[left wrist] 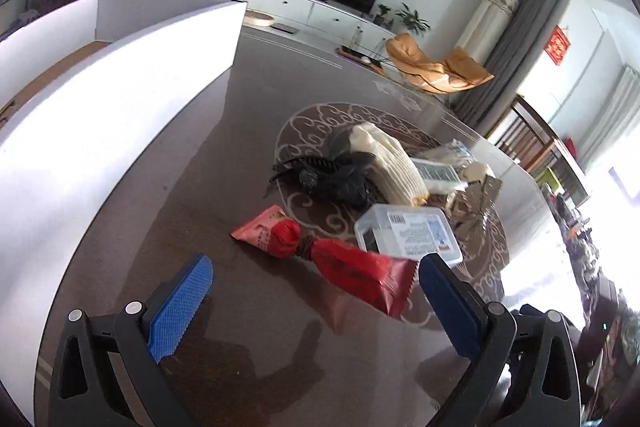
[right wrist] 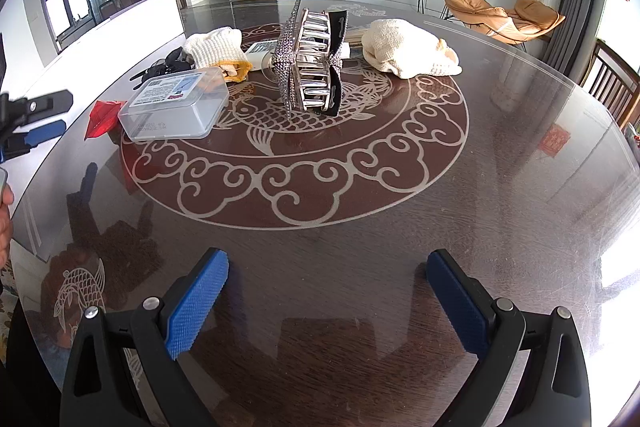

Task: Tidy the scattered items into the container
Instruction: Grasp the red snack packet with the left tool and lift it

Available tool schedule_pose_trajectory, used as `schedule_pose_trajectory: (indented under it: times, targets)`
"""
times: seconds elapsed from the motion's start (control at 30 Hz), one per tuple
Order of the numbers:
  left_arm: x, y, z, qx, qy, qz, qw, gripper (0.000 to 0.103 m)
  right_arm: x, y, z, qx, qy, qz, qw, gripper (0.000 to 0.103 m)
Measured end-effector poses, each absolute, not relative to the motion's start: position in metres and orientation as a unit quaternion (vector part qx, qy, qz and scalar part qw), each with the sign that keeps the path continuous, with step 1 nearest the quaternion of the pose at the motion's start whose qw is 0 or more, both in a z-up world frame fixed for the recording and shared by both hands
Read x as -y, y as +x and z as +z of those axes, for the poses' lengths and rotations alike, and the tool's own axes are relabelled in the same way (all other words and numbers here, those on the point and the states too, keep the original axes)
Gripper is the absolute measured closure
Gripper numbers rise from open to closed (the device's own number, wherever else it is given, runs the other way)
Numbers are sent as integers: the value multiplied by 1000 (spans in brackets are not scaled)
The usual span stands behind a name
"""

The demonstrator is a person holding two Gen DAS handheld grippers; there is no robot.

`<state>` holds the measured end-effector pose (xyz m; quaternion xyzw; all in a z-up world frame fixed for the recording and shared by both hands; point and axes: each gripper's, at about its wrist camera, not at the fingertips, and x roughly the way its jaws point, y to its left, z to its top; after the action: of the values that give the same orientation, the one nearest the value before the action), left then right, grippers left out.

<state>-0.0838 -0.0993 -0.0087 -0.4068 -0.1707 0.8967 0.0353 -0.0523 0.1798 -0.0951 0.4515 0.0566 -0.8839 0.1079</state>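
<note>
Our left gripper (left wrist: 314,277) spread wide over red snack packet (left wrist: 344,263), right gripper (right wrist: 327,277) wide, facing rhinestone hair claw (right wrist: 310,61), white box (left wrist: 100,115) alongside.

The left gripper (left wrist: 314,277) is sitting low in the left wrist view, its jaws spread wide, one blue-padded finger at lower left and the other at lower right. The right gripper (right wrist: 327,273) is showing the same wide spread across the bottom of the right wrist view, nothing between its pads. At that view's left edge, the left gripper (right wrist: 34,123) is poking in, with a hand (right wrist: 5,215) showing just below it.
</note>
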Motion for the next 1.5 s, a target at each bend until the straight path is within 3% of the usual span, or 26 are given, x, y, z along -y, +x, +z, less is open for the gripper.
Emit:
schedule_pose_trajectory:
  times: [0.17,0.43,0.63,1.5]
  targets:
    - [99,-122,-37,170,-472,864,-42,0,-180,-52,-95,-57,452,-884,108,2]
    - [108,-106,-44,147,-472,869,-37,0,-180,-52,-95,-56,452,-884,108,2]
    - [71,-127,-52,29,-494,867,-53,0,-180,-52,-95,-57,451,-884,108,2]
    - [68,-127,-57,21,-464,885,-37,0,-180,-53,-95,-57,451,-884,107,2]
